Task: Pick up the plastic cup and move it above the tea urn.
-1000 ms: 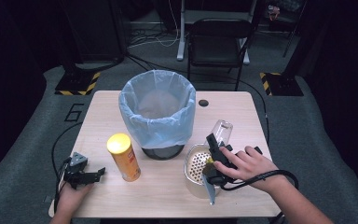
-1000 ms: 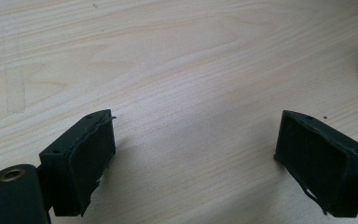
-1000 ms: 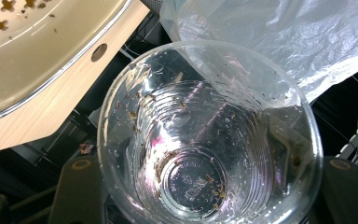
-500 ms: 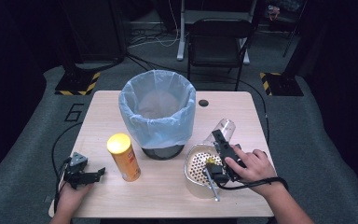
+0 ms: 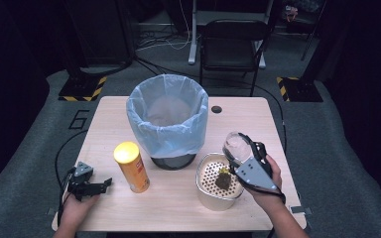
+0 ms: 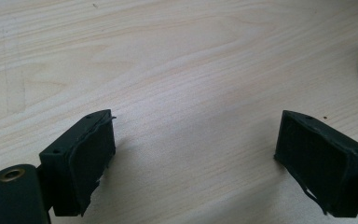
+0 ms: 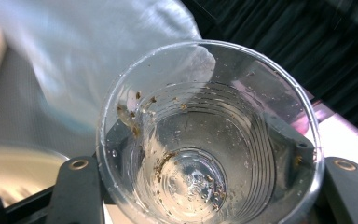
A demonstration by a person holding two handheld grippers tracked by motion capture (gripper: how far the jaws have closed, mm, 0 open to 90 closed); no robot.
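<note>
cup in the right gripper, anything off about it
Yes. The clear cup clamped in the right gripper is dirty: brown flecks cling to its inner wall and bottom. It is held tipped, mouth toward the camera. No cracks visible.

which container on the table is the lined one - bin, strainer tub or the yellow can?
The bin: a pale blue bag is folded over its rim. The perforated strainer tub is bare inside, and the yellow can is lidded.

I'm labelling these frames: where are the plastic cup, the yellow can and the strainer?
plastic cup (image 7: 200,140), right gripper view, inner wall.
yellow can (image 5: 127,151), high view, lid.
strainer (image 5: 208,173), high view, perforated floor.
</note>
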